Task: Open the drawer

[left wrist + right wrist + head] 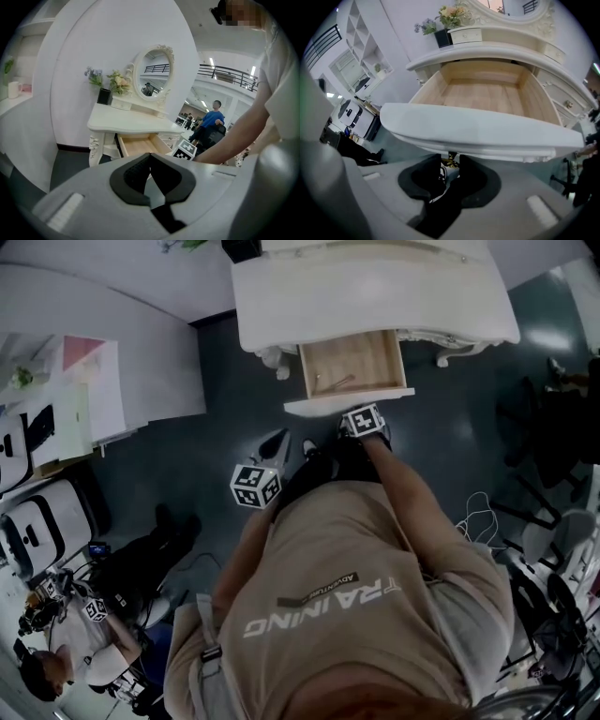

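Observation:
The white dressing table (375, 287) has its wooden drawer (352, 362) pulled out, with the white drawer front (349, 401) nearest me. My right gripper (362, 413) is right at that front. In the right gripper view the drawer front (478, 133) fills the middle, and my right gripper (450, 161) is shut on the small brass handle (449, 158) under its lower edge. The drawer's inside (487, 93) looks bare here. My left gripper (275, 442) hangs back and to the left, above the floor. It is shut on nothing (151, 157) and points at the table (136, 123).
An oval mirror (154, 72), flowers (117, 82) and a black box (103, 96) stand on the tabletop. A thin small object (334, 382) lies in the drawer. A white counter (141, 362) is at the left, chairs (553, 427) at the right, and a person (66, 643) sits at lower left.

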A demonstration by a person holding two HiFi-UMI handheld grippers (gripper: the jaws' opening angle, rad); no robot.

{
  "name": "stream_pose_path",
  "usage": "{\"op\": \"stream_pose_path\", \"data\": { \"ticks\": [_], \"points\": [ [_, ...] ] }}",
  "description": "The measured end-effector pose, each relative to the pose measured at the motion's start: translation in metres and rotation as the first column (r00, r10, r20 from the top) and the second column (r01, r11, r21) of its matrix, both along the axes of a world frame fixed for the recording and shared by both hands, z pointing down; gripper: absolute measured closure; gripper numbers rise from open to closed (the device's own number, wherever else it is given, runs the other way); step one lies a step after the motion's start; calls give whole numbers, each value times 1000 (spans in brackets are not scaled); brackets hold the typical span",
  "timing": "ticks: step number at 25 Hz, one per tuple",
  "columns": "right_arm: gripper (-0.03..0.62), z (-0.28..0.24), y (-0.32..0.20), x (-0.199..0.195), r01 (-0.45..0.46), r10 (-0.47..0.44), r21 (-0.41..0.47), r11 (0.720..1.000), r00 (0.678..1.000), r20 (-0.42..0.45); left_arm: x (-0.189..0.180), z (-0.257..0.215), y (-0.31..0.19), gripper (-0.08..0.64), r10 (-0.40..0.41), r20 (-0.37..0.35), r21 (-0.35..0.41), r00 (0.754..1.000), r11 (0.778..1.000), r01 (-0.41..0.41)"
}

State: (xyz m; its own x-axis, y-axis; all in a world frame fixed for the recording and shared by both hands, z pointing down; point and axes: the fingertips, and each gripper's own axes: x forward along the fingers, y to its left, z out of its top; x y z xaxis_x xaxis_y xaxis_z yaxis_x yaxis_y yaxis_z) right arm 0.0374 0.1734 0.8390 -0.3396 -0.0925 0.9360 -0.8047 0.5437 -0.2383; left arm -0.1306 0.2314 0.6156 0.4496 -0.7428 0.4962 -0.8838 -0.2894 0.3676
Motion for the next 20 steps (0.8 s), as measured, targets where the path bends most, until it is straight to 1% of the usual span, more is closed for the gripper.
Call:
{"op": "stream_pose_path", "data": {
  "ticks": [2,4,6,9,15,16,17,19,20],
  "points": [
    [462,-3,-3,-8,-30,28,36,999,999,45,-6,4,7,552,34,-6,-6,999,999,-34],
    [462,-10,-10,-8,-24,21,93,995,999,38,-15,6,6,552,56,-11,-6,998,998,-56],
    [462,-20,-9,-8,-5,1,127,992,999,39,-24,5,4,552,62,-9,2,998,998,-62],
    [463,-42,0,1,4,-14,138,990,997,73,-24,-3,-1,552,59,-9,24,998,998,-59],
    [465,-99,1,16,-23,-11,158,987,978,209,-8,-22,-25,552,41,-3,75,999,996,-40],
    [476,-113,-1,16,-13,-27,177,984,974,226,-5,-26,-30,552,34,-2,83,999,996,-34],
    [507,-129,-6,15,-2,-48,202,979,969,243,-3,-31,-37,552,27,0,95,1000,995,-26],
    [526,-161,-19,12,4,-79,258,966,956,282,2,-43,-51,552,10,10,122,1000,992,-11],
    [562,-178,-24,11,-1,-90,287,958,949,303,4,-50,-56,552,1,16,137,1000,991,-3]
  ]
}}
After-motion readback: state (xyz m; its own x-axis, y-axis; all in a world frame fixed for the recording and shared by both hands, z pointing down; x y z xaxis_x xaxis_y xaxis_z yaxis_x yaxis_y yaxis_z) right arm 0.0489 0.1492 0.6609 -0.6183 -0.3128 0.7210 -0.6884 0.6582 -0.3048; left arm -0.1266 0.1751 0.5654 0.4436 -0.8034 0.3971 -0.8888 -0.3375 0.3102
